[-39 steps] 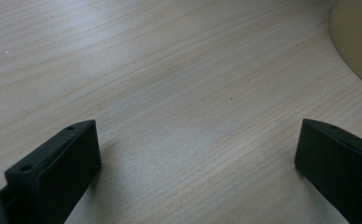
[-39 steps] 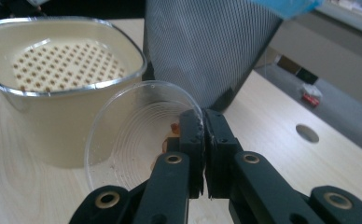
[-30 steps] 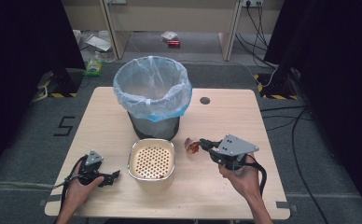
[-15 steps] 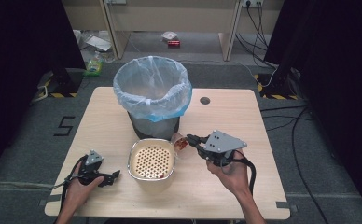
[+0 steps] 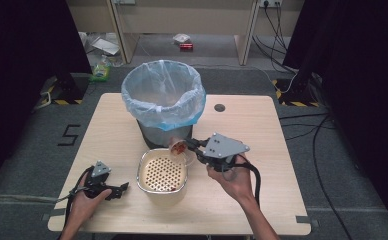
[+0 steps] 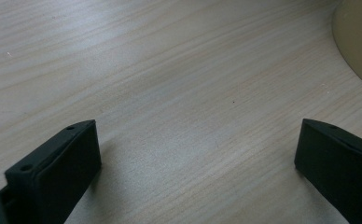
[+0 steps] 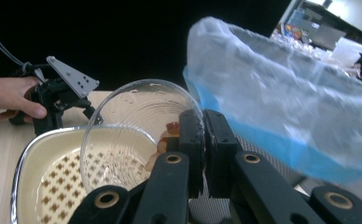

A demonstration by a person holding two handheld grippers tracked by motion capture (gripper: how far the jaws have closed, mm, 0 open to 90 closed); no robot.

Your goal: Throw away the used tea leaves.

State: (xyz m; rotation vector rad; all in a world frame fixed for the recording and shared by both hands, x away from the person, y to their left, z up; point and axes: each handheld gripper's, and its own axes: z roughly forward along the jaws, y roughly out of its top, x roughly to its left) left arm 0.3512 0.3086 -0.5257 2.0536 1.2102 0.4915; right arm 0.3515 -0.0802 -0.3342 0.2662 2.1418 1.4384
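Right gripper (image 7: pixel 198 135) pinches a glass bowl's (image 7: pixel 132 126) rim, tilted over the strainer (image 5: pixel 163 172); left gripper (image 5: pixel 113 189) rests open. Next: tip scraps into the bin (image 5: pixel 163 95) at 12 o'clock.

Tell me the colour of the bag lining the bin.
Pale, see-through blue; the bag shows best in the right gripper view.

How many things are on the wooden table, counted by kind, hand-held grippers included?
Grey bin lined with a pale blue plastic bag: 1
Cream strainer basin with a perforated insert: 1
Clear glass bowl, clamped in the right gripper: 1
Hand-held grippers, counting the left gripper: 2
Total: 5
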